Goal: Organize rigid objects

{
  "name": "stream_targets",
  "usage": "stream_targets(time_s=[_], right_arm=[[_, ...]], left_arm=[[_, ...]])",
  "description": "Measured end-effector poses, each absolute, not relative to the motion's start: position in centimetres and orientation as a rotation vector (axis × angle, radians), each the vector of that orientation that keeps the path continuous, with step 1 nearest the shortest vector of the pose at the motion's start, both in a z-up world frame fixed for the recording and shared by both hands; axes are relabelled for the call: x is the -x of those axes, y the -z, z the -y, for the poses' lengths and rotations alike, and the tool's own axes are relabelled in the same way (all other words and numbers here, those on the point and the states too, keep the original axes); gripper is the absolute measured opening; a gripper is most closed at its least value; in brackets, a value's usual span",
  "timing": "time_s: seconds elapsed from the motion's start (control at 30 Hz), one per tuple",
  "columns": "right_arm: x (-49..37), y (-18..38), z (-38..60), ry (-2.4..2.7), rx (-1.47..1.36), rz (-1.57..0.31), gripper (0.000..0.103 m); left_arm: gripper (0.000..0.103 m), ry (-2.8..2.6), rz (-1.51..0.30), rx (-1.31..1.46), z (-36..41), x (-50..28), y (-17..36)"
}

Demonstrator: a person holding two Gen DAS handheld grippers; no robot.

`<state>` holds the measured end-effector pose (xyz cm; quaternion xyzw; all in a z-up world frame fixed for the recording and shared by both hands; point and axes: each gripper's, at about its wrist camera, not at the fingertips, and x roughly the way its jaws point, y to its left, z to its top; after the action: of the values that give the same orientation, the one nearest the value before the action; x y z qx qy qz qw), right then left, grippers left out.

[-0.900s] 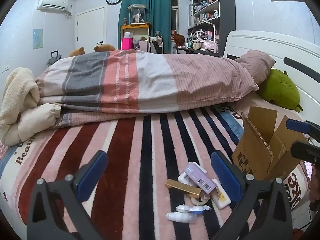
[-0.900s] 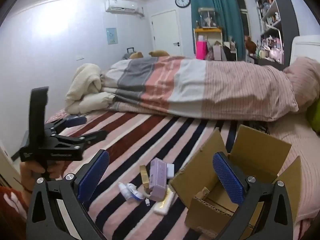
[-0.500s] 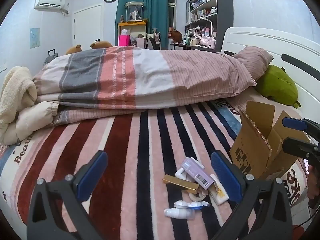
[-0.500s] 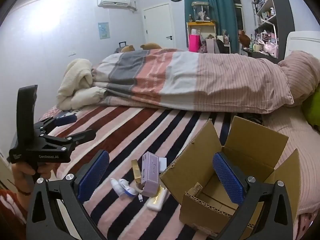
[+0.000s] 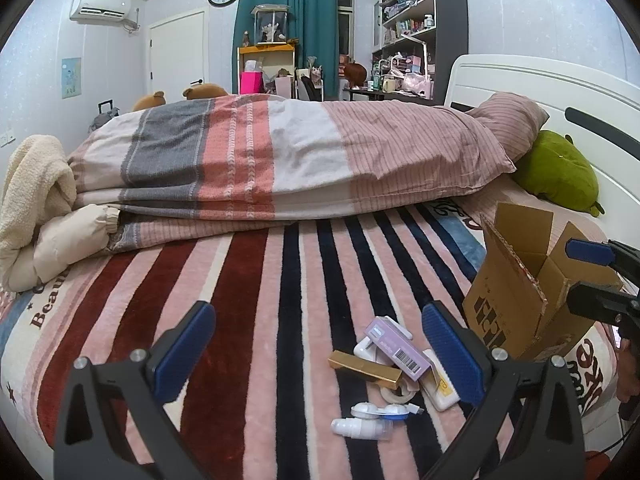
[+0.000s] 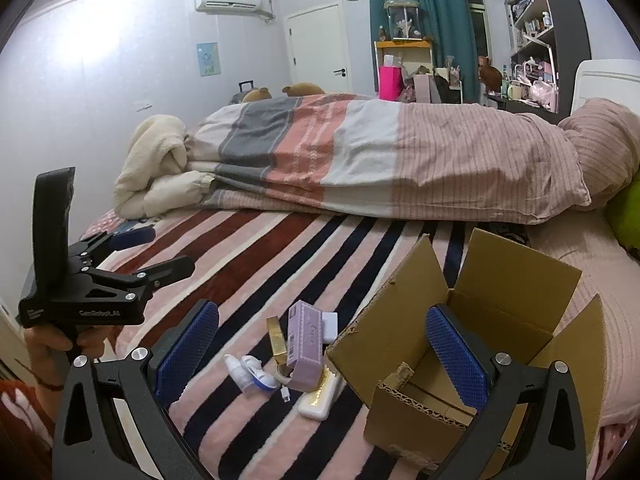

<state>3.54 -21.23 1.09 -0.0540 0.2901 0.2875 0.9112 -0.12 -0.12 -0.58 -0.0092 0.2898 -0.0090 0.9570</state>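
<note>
Partly hidden tape roll (image 5: 394, 393) under purple box (image 5: 396, 349), both tools (image 5: 318, 354) (image 6: 322, 350) wide, empty

Small items pile (image 5: 394, 364) on striped blanket (image 5: 256, 300), cardboard box (image 5: 520, 292) just right of it, folded duvet (image 5: 280, 164) behind both.

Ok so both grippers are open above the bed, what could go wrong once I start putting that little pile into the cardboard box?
The items are heaped: the purple box lies on the tape roll and against the gold box, so grabbing one may drag or scatter the others.

The cardboard box sits on a soft blanket with its flaps up; a bump from the right gripper could tip or shift it.

The white bottle is round and might roll off.
</note>
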Motion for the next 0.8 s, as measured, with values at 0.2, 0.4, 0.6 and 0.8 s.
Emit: stream_targets(time_s=[0.2, 0.4, 0.6, 0.8], right_arm=[[-3.96, -1.01, 21.56, -0.609, 0.102, -0.613, 0.103], [-3.70, -0.94, 21.32, -0.619, 0.109, -0.613, 0.103], [-3.52, -1.01, 21.19, -0.633, 0.112, -0.610, 0.103], [-3.28, -0.99, 21.08, -0.639, 0.105, -0.614, 0.103]], left_arm=[[0.103, 0.014, -0.590, 0.020, 0.00, -0.06, 0.64], [0.103, 0.009, -0.592, 0.018, -0.21, -0.19, 0.81], [0.103, 0.009, -0.592, 0.019, -0.17, -0.18, 0.83], [0.103, 0.010, -0.592, 0.019, -0.22, -0.20, 0.81]])
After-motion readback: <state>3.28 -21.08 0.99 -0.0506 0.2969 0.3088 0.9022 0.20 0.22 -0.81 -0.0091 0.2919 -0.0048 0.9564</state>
